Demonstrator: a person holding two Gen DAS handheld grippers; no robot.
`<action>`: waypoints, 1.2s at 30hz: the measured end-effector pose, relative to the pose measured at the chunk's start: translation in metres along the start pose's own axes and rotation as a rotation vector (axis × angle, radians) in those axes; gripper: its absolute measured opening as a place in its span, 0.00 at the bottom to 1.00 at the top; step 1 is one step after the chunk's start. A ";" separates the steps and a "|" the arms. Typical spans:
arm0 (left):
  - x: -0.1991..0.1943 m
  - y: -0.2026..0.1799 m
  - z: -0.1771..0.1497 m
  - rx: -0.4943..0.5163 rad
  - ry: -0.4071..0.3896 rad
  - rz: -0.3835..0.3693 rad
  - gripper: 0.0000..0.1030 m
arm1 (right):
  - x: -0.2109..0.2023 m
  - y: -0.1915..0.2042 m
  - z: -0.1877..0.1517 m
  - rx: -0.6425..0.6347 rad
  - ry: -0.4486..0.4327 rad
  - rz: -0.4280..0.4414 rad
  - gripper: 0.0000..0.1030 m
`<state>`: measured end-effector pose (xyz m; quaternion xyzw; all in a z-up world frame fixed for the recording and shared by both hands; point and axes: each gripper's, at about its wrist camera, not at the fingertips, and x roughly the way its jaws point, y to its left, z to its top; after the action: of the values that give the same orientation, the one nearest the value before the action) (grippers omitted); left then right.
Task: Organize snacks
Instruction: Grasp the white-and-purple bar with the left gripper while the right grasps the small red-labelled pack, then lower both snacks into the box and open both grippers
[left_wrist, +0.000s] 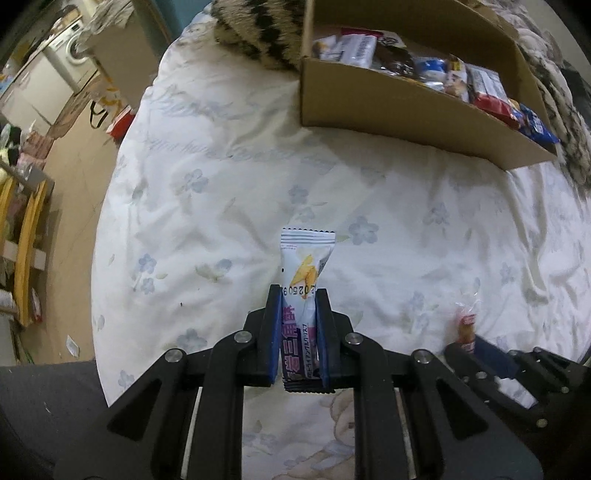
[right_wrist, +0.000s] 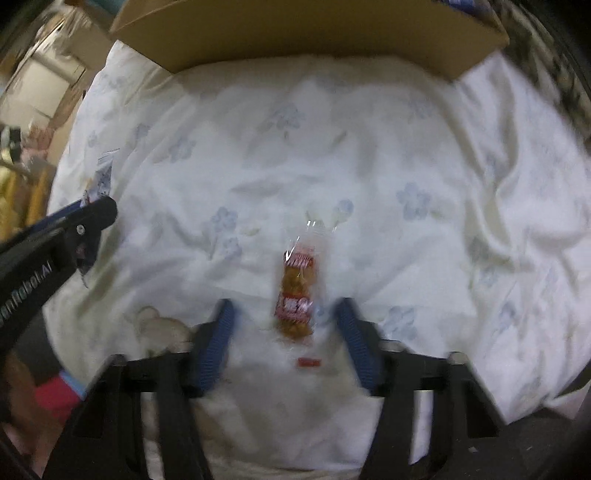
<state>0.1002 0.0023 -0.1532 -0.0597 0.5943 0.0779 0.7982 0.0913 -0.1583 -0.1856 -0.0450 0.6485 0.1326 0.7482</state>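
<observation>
Fingers of left gripper clamp one white wafer pack, long axis pointing forward toward the box. Right gripper fingers spread wide around one clear snack pack lying lengthwise on the bed, untouched.

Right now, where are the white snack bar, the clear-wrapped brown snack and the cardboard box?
white snack bar (left_wrist: 303, 258): left wrist view, upper wrapper above the fingers.
clear-wrapped brown snack (right_wrist: 296, 295): right wrist view, middle of the packet.
cardboard box (left_wrist: 369, 107): left wrist view, front wall.
</observation>
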 end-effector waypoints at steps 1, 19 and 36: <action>-0.001 0.002 -0.001 -0.010 0.001 -0.009 0.13 | -0.006 -0.001 0.001 -0.004 -0.024 0.020 0.17; -0.016 -0.003 -0.003 -0.024 -0.109 -0.021 0.13 | -0.062 -0.030 0.010 0.107 -0.221 0.218 0.17; -0.016 -0.023 0.004 -0.025 -0.135 -0.087 0.13 | -0.102 -0.055 0.046 0.196 -0.376 0.343 0.17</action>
<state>0.1042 -0.0200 -0.1362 -0.0900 0.5348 0.0542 0.8384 0.1367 -0.2150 -0.0841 0.1636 0.5063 0.1999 0.8228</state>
